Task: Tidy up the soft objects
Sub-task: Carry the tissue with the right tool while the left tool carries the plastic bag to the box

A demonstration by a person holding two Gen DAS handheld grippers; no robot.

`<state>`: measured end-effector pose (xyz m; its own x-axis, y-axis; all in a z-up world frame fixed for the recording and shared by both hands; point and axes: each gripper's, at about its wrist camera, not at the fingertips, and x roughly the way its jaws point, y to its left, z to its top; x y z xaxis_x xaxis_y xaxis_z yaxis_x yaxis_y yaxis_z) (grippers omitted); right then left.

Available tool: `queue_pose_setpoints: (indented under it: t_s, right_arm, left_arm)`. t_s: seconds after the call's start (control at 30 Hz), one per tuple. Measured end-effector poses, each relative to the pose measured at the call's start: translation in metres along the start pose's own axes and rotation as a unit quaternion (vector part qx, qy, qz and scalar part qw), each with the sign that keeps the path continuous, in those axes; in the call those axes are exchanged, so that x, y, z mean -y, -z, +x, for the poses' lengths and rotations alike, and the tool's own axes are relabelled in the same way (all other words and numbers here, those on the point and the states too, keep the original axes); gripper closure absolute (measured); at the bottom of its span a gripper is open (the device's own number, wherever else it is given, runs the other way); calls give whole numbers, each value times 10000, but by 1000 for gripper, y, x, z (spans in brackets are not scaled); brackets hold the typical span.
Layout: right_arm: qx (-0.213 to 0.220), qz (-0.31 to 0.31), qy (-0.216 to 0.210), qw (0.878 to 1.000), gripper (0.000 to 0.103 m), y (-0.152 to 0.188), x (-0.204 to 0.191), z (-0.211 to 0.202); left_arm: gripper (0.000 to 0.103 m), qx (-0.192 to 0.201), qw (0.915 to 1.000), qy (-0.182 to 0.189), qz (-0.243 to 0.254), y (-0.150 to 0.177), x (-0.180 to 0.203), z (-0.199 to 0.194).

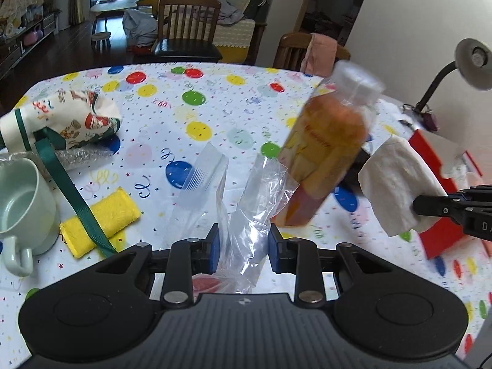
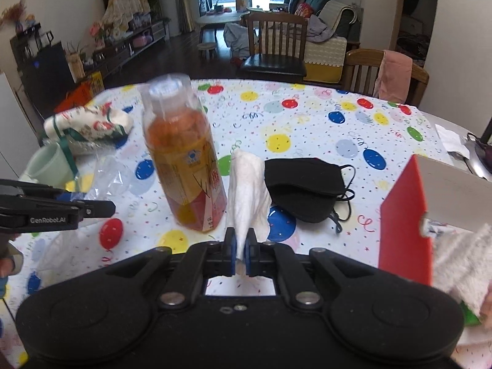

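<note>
**Tissue pinched, clear bag loose between open jaws**

The white tissue (image 2: 246, 184) rises from the lower centre of the right wrist view, its bottom edge clamped between the nearly closed pads of the right gripper (image 2: 241, 256). It looks feather-light and limp, likely to tear if tugged, so a hold on the bunched lower edge seems sound. In the left wrist view the same tissue (image 1: 396, 184) hangs at the right of the frame

The clear plastic bag (image 1: 243, 215) stands crumpled in the lower centre of the left view, between the blue pads of the left gripper (image 1: 244, 247). The jaws stand apart with a visible gap at the right pad, so the film appears unclamped. It is probably slippery and springy; gathering a thick fold would grip better than a single layer

Outward: a black face mask (image 2: 304, 184) lies centre right, soft, best taken by its body. The yellow cloth (image 1: 98, 221) lies lower left. A juice bottle (image 2: 181, 160) stands just left of the tissue; a red box (image 2: 406, 215) sits at right, a pale green mug (image 1: 21, 212) at left
</note>
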<state>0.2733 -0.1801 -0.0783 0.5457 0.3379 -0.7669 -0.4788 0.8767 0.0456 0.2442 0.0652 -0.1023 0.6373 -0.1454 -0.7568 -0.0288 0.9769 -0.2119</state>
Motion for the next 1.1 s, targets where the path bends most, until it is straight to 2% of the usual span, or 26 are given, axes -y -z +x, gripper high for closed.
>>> queue_pose_setpoints:
  t_s: [0.33,0.63,0.8,1.1]
  right_arm:
    - [206,361,-27,9991,98,-2,16,-64]
    - [194,578,-134,9980,98,1,41,-103]
    - [72,671,-224,9975,98,4,64,-117]
    - [141,717,-321,9968,97,14,120,-136]
  left_arm:
    - [73,122,9995,277,62,-16,38,-42]
    - [73,218,9975,629,228,-31,95,-62]
    - [73,303,9963,720,348,-39,134,-63]
    - [73,202,9946,925,413,-49,203,-42]
